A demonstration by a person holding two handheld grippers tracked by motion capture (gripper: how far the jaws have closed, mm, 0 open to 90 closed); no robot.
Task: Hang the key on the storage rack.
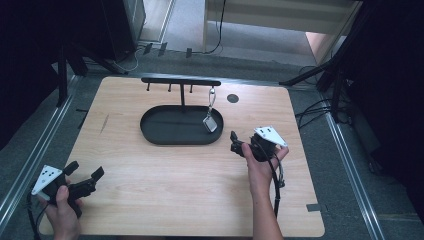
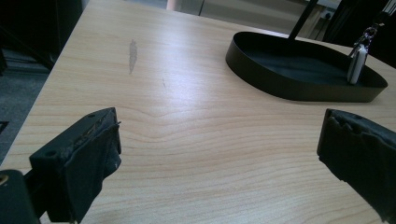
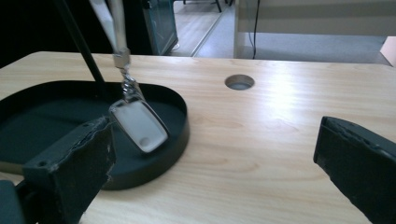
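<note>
A black oval tray (image 1: 150, 135) sits on the wooden table with a T-shaped hook stand (image 1: 180, 80) rising from it. A silver key fob (image 1: 210, 124) hangs by a clip and chain from the stand's rightmost hook, tilted over the tray's right end. My right gripper (image 1: 234, 142) is just right of the tray, open and holding nothing. In the right gripper view the fob (image 3: 139, 123) hangs close ahead, above my left jaw, and my gripper (image 3: 215, 154) stands wide. My left gripper (image 1: 86, 169) is open near the front left corner, far from the tray (image 2: 280, 86).
A round cable hole (image 1: 232, 98) lies in the tabletop behind the tray's right end. Bare wood stretches across the front and left of the table. Dark stands and cables surround the table on the floor.
</note>
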